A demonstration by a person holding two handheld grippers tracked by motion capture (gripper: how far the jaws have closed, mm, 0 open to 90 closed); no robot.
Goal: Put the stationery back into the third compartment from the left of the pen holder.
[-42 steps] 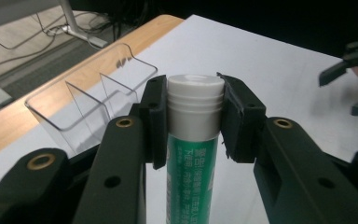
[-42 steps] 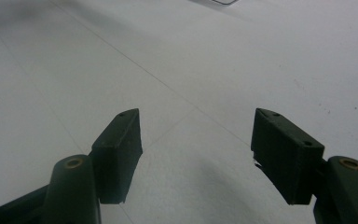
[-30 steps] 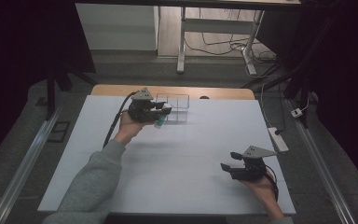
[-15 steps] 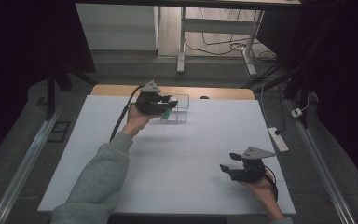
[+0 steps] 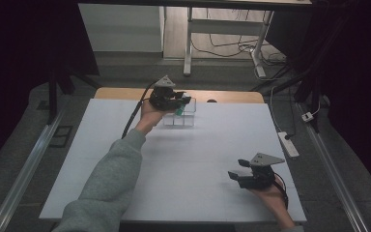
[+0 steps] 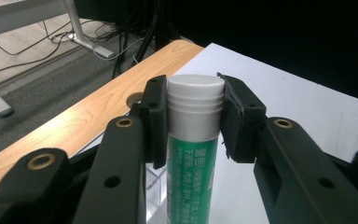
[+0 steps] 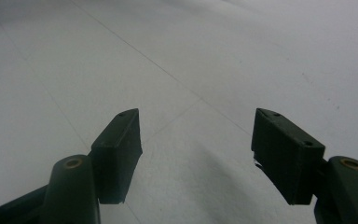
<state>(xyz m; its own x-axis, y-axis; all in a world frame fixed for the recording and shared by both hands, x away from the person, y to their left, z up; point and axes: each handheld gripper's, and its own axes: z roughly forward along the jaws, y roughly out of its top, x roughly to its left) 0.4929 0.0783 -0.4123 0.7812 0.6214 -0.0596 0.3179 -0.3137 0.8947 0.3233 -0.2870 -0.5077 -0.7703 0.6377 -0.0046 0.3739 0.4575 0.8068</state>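
A person sits at a white table (image 5: 188,159) and holds a black two-jaw gripper in each hand; the left gripper (image 5: 176,102), at the far side of the table near a strip of bare wood (image 5: 121,93), is clamped on a glue stick (image 6: 193,140), a green tube with a ribbed white cap; in the left gripper view the two pads press on the cap from either side, and the green body, printed with white writing, hangs below them; the stick is held upright over a small clear plastic box (image 5: 179,117) with compartments, which stands on the table just under the gripper; whether the stick touches the box cannot be told; a grey sleeve (image 5: 108,183) reaches across the table to that hand, and a black cable trails from the gripper; the right gripper (image 5: 239,176) sits low near the table's near right corner, well apart from the box; its jaws stand apart with nothing between them, above bare white tabletop.
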